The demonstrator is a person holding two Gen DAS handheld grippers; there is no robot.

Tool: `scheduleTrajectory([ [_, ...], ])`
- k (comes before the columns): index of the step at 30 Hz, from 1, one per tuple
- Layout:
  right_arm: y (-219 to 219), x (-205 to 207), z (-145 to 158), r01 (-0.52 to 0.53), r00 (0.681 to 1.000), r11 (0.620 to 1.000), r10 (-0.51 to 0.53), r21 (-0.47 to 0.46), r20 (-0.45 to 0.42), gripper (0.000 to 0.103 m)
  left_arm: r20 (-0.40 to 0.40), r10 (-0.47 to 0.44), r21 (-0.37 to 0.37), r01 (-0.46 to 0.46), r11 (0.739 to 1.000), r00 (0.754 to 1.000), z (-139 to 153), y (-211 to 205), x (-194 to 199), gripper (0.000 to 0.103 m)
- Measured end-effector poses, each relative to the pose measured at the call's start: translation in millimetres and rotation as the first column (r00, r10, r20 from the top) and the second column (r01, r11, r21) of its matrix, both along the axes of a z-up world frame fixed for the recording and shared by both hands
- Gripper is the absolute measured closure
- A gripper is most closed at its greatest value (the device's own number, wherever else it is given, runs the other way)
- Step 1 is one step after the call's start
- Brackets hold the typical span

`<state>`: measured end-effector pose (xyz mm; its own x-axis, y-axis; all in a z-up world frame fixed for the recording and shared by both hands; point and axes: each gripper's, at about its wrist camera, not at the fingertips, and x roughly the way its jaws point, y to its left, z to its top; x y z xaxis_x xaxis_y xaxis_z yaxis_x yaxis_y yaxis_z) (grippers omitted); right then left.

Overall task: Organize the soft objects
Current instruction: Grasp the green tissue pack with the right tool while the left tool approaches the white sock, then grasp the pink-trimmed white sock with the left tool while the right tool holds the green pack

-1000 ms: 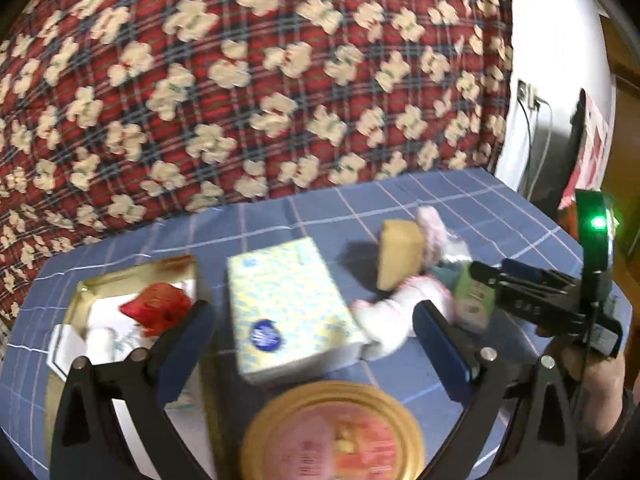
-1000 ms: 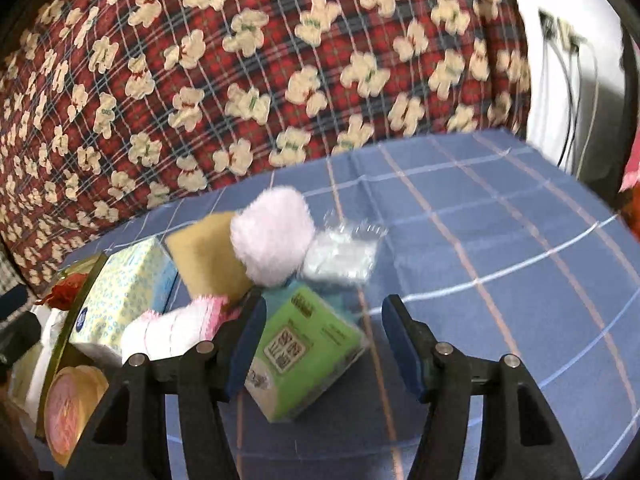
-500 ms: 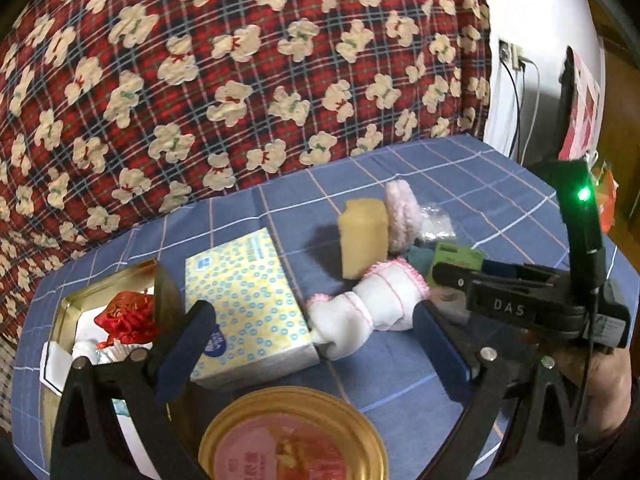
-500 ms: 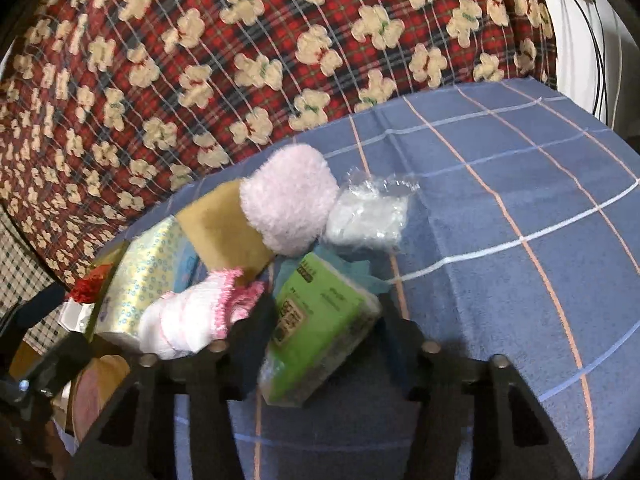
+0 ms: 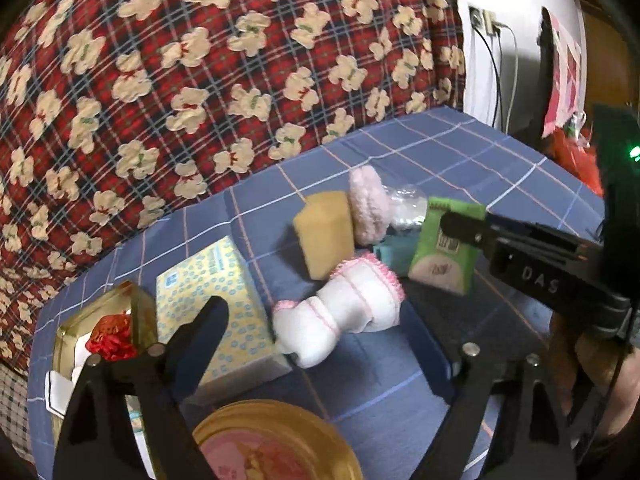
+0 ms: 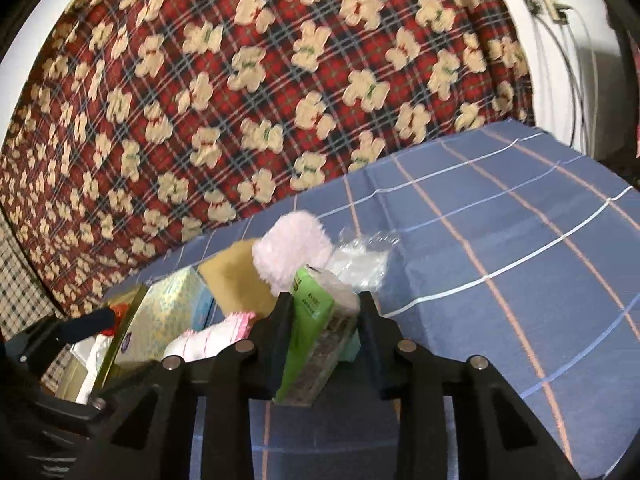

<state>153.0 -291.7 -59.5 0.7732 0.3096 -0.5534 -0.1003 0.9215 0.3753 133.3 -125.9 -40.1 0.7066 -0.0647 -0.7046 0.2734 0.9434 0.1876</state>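
Right wrist view had the right gripper [image 6: 320, 312] pinching a green tissue pack [image 6: 310, 332] by its two broad faces, so the soft pack was squeezed a bit and tilted up on its end, apparently clear of the blue checked tablecloth [image 6: 500, 248]. Made sense to me: grabbing the flat sides gives the pads the most to bite on.

Right behind it sat the rest of the soft pile: a fluffy pink puff [image 6: 292, 252], a tan sponge [image 6: 236, 280] leaning on it, a crinkly clear plastic bag [image 6: 360, 260] and a rolled white-and-pink cloth [image 6: 208, 338] lying in front.

From the left wrist camera, the left gripper [image 5: 332, 332] was spread wide with nothing between its fingers, hovering over a yellow tissue box [image 5: 216, 300] and a gold round tin lid [image 5: 276, 444]. A gold tin [image 5: 64, 332] at the far left held something red and crinkly; my guess is that's where the soft stuff was headed, so the pack had a fair way to travel. Can't confirm though.
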Motion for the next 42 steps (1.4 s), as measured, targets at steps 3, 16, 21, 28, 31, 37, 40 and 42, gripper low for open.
scheduleTrajectory([
  [3, -6.0, -3.4, 3.8, 0.044, 0.999, 0.999, -0.043, -0.013, 0.025, 0.069, -0.055, -0.025, 0.009, 0.026, 1.0, 0.998, -7.0, -10.8, 8.4, 0.015],
  [16, -10.9, -4.0, 4.0, 0.052, 0.998, 0.999, -0.052, -0.01, 0.018, 0.068, -0.226, -0.031, 0.137, 0.064, 0.988, 0.974, -40.9, -44.1, 38.8, 0.034],
  [21, -9.7, -3.8, 3.5, 0.057, 0.998, 0.998, -0.057, -0.009, 0.018, 0.068, -0.221, -0.024, 0.166, 0.062, 0.984, 0.975, -40.2, -45.8, 41.2, 0.07],
  [28, -9.6, -5.1, 2.8, 0.065, 0.998, 0.998, -0.065, -0.009, 0.026, 0.068, -0.142, -0.031, 0.054, 0.039, 0.998, 0.989, -18.4, -29.8, 31.2, 0.086],
  [31, -9.7, -5.3, 3.3, 0.063, 0.998, 0.998, -0.063, -0.014, 0.032, 0.068, -0.083, -0.02, -0.022, 0.018, 1.0, 0.996, -4.2, -20.5, 22.8, 0.086],
  [37, -6.5, -4.9, 3.2, 0.059, 0.998, 0.998, -0.057, -0.036, 0.036, 0.068, 0.01, 0.016, -0.136, -0.014, 0.991, 1.0, 9.7, -9.3, 10.2, 0.086],
  [40, -5.3, -4.5, 3.0, 0.059, 0.998, 0.997, -0.057, -0.044, 0.036, 0.068, 0.027, 0.024, -0.159, -0.02, 0.987, 0.999, 7.3, -10.7, 6.4, 0.086],
  [42, -5.1, -4.5, 3.1, 0.057, 0.998, 0.998, -0.056, -0.041, 0.038, 0.068, 0.037, 0.038, -0.182, -0.031, 0.983, 0.999, 6.3, -9.8, 4.6, 0.086],
])
